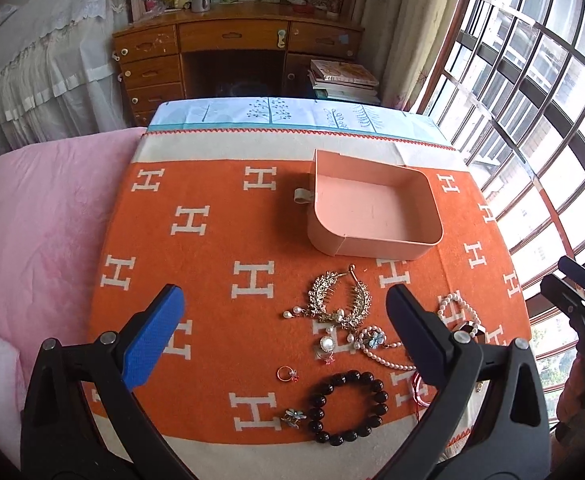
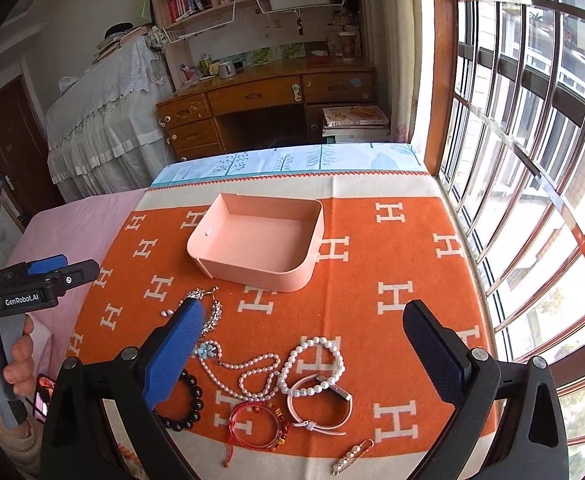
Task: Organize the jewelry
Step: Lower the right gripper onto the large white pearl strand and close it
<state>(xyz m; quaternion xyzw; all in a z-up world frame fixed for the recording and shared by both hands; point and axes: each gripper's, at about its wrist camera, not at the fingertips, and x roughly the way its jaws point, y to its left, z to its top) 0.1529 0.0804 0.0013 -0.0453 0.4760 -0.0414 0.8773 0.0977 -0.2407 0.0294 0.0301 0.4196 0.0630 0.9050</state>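
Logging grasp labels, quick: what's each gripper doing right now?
Left gripper: open, holding nothing.
Right gripper: open, holding nothing.

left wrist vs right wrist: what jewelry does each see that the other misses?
Only left wrist: a small red-stone ring and a flower brooch near the blanket's front edge. Only right wrist: a pearl hair clip and a pink strap bracelet in full. Both: the empty pink tray, the black bead bracelet, the pearl necklace and the orange H blanket. Both jaws stand open, holding nothing.
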